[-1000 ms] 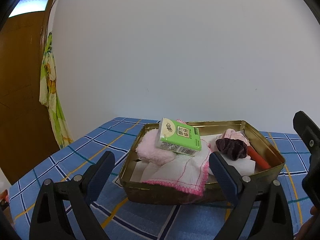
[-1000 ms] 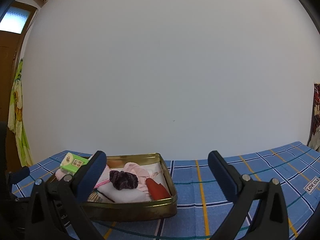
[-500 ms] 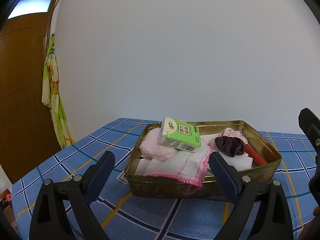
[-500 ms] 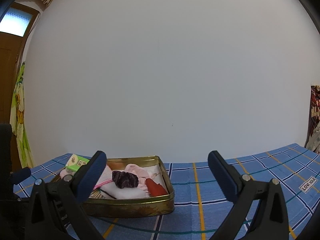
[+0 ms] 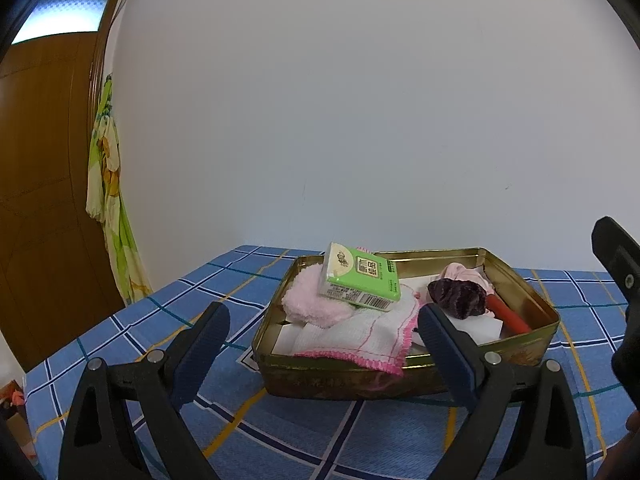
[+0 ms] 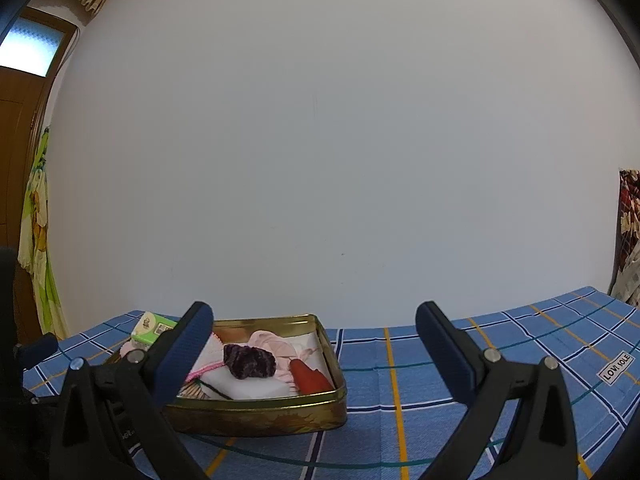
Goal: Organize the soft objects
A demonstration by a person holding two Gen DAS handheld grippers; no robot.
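Both the left gripper (image 5: 322, 332) and right gripper (image 6: 314, 330) are held with jaws wide, gripping nothing. Soft items, a tissue pack (image 5: 360, 278) and scrunchie (image 5: 458, 298), are piled in the tin (image 5: 400, 376) on the bench (image 5: 160, 320).

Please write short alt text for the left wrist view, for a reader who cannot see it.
A gold tin on a blue checked tablecloth holds a green tissue pack resting on a pink fluffy cloth, a pink-edged white cloth and a dark scrunchie. The open left hand-held gripper hovers in front of it, empty.
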